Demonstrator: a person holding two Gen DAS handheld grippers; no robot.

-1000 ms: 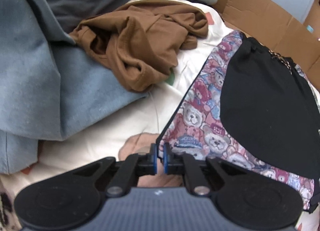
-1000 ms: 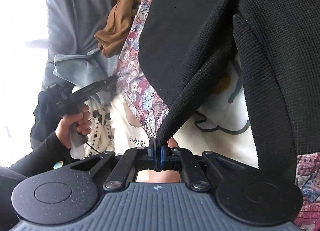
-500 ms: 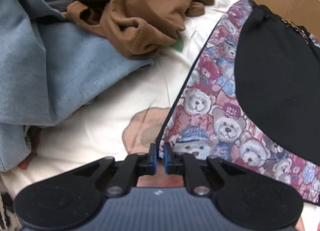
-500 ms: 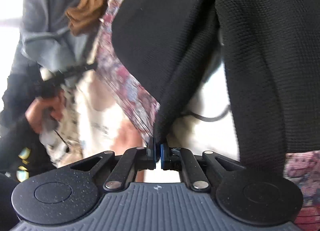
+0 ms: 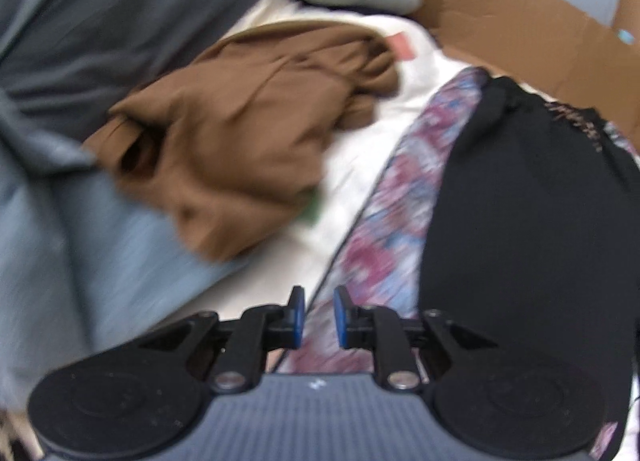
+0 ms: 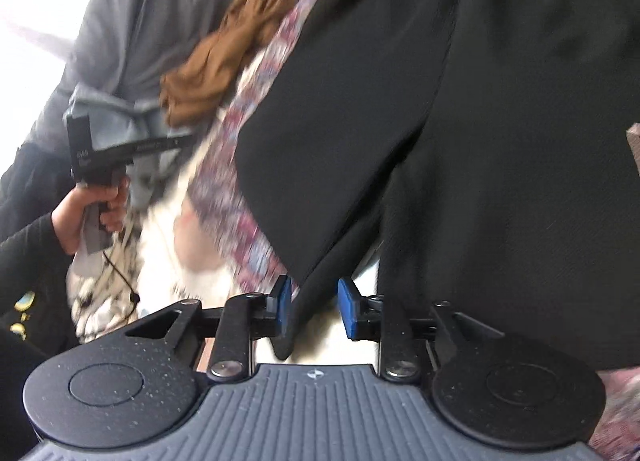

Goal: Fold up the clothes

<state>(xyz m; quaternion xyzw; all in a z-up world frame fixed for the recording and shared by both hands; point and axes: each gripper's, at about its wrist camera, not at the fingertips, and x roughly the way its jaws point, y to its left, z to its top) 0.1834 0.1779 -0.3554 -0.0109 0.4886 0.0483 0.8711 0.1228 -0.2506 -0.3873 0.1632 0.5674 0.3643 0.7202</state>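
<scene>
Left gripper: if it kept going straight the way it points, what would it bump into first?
Probably the edge of the patterned cloth, which runs up between the opening jaws of the left gripper, unpinched. Blur leaves depth unclear; the brown garment lies farther off.

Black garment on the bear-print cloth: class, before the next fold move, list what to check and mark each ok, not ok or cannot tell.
1. Right hand-held gripper released: ok, opening, the black garment corner is loose between the pads.
2. Left hand-held gripper released: ok, opening over the bear-print cloth edge.
3. Black garment lying flat: cannot tell, motion blur.
4. Brown garment folded: not ok, crumpled.
5. Cardboard box clear of the cloth: cannot tell.
</scene>
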